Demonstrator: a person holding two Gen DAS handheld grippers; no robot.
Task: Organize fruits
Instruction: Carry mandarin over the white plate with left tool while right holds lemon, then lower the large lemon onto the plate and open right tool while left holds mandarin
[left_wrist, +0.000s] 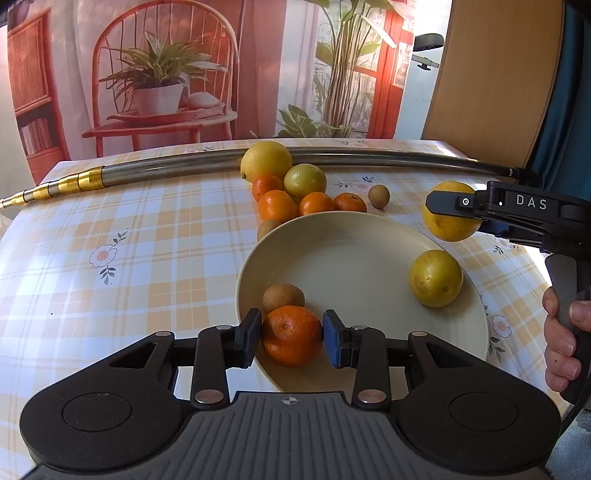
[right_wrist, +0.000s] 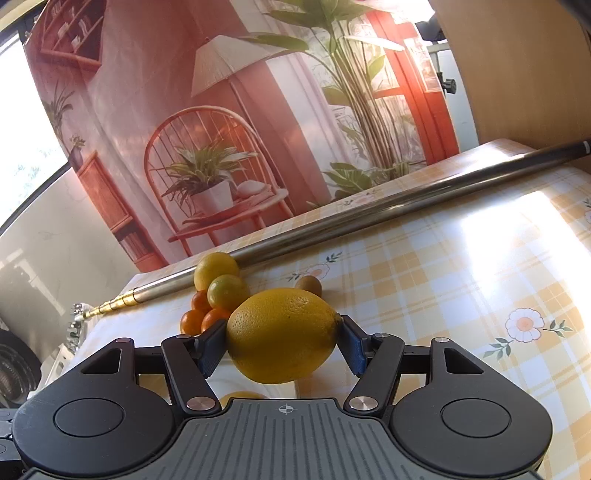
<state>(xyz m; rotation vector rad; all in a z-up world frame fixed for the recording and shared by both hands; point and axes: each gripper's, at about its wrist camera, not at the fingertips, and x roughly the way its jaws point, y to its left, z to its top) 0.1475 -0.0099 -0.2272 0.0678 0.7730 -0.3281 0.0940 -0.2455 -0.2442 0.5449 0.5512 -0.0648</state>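
Note:
In the left wrist view my left gripper is shut on an orange tangerine held over the near rim of a cream plate. Inside the plate lie a small brown fruit and a round yellow fruit. My right gripper is shut on a large lemon and holds it in the air above the plate's far right edge, where the lemon also shows. Behind the plate lies a pile: a lemon, a yellow-green fruit and several tangerines.
A long metal pole with a gold end lies across the back of the checked tablecloth. Two loose brown fruits sit near the plate's far rim. A person's hand grips the right handle. A printed backdrop hangs behind.

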